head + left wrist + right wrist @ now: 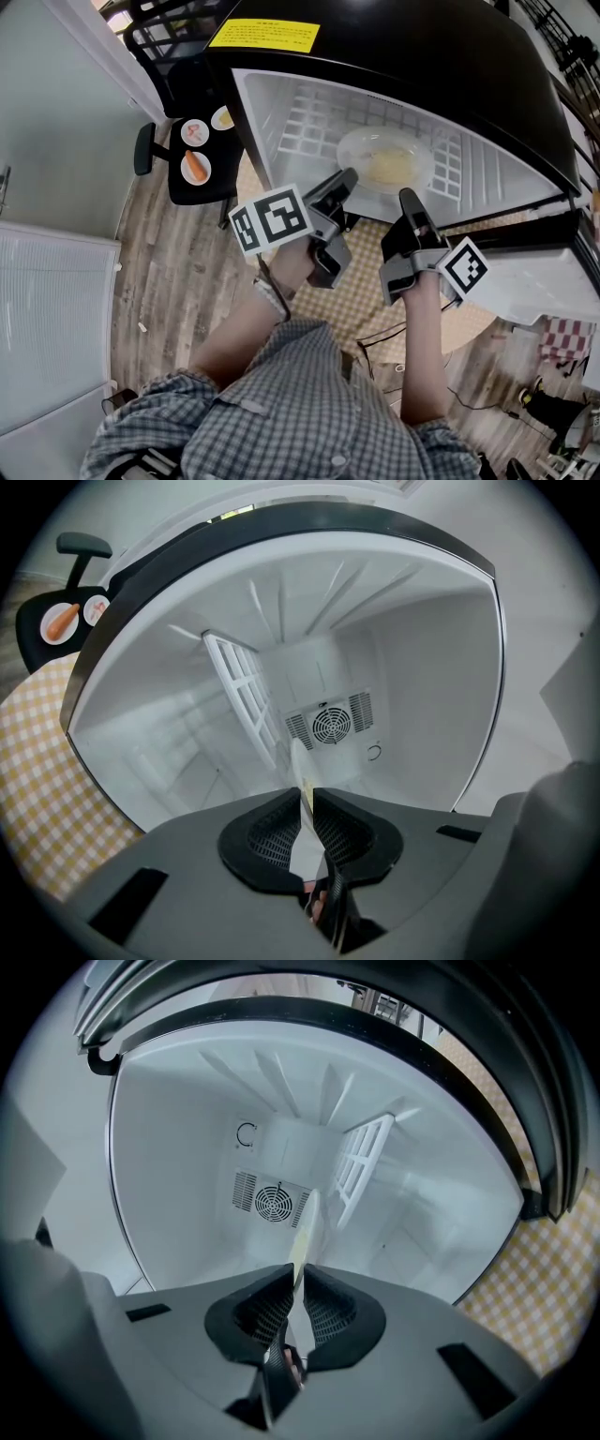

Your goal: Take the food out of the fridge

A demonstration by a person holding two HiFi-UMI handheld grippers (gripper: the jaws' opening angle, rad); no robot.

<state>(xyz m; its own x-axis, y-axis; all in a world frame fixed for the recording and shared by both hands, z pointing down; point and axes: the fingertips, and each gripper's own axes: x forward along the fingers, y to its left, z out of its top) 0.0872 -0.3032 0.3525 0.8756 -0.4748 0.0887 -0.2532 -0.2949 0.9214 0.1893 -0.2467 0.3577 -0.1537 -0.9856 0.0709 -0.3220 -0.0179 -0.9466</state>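
Note:
A clear plate (386, 159) with pale yellow food lies on the white wire shelf (309, 122) inside the open fridge (272, 159). My left gripper (345, 178) is shut on the plate's left rim. At the near rim, my right gripper (409, 197) is also shut on it. The left gripper view shows the plate (299, 766) edge-on, running between the closed jaws of that gripper (307, 810). In the right gripper view the plate's rim (306, 1227) is likewise pinched by the gripper (295, 1290).
A black chair (192, 192) at the upper left carries three small plates of food (196, 167). A yellow checked mat (366, 305) lies in front of the fridge. The fridge door (553, 272) stands open at the right. A fan vent (330, 724) sits on the fridge's back wall.

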